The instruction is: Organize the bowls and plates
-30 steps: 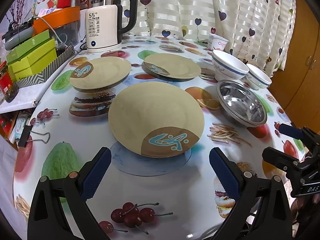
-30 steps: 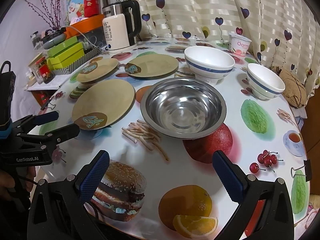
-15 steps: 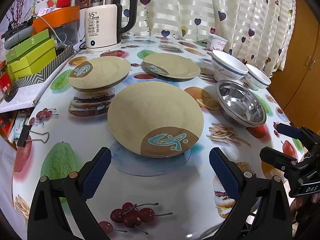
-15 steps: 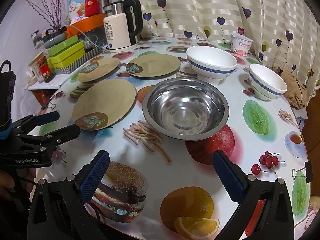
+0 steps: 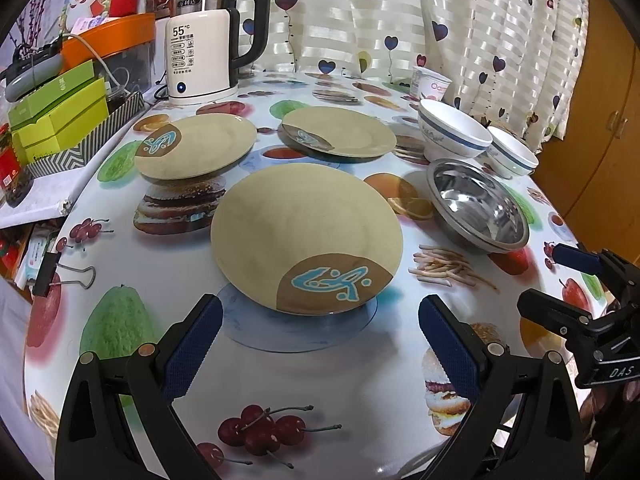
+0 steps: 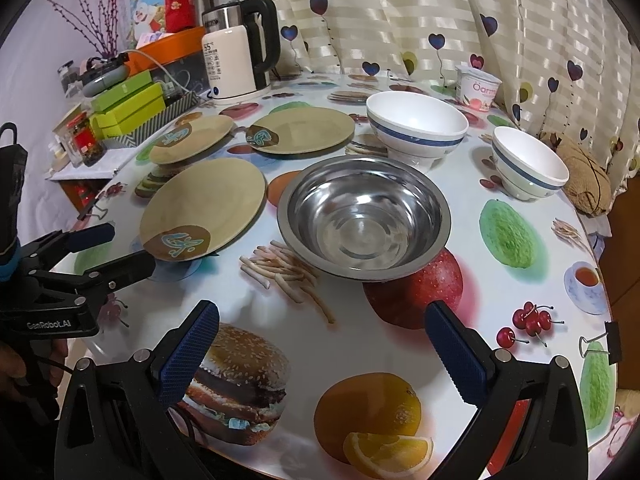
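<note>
Three tan plates with a brown-and-blue patch lie on the table: a near plate (image 5: 306,232), a left plate (image 5: 196,146) and a far plate (image 5: 340,130). A steel bowl (image 6: 362,212) sits to the right of the near plate. Two white bowls with a blue band, a large one (image 6: 416,126) and a small one (image 6: 526,162), stand behind it. My left gripper (image 5: 320,344) is open and empty, just short of the near plate. My right gripper (image 6: 322,352) is open and empty, a little short of the steel bowl.
A white kettle (image 5: 202,46) stands at the back left beside green boxes (image 5: 60,114) and an orange tub. A yogurt cup (image 6: 478,86) stands at the back by the curtain. Binder clips grip the tablecloth (image 5: 60,276) at the edges. A wooden cabinet (image 5: 608,120) is on the right.
Both grippers have drifted slightly; the scene shifts a little in each view. Nothing on the table has moved and both stay open.
</note>
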`<action>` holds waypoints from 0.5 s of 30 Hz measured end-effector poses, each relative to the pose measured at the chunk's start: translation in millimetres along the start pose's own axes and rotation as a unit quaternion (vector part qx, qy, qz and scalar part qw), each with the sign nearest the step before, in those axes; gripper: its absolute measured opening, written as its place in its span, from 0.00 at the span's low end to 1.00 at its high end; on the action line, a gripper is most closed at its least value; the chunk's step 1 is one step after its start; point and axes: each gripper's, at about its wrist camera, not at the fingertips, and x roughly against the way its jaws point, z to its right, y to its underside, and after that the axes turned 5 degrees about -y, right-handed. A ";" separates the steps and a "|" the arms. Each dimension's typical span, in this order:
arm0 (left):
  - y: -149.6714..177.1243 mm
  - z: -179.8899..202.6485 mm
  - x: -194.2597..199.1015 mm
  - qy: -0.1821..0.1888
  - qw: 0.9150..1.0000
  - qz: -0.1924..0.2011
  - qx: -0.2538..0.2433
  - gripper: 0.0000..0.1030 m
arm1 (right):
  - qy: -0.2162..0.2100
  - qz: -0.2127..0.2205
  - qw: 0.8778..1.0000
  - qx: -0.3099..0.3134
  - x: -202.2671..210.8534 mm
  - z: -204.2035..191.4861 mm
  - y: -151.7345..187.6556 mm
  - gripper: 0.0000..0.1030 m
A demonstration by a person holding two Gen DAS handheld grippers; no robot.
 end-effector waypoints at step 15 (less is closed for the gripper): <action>-2.5 0.2 -0.3 0.006 1.000 -0.003 0.000 0.96 | 0.000 -0.001 1.000 -0.001 1.5 4.4 -1.4 1.00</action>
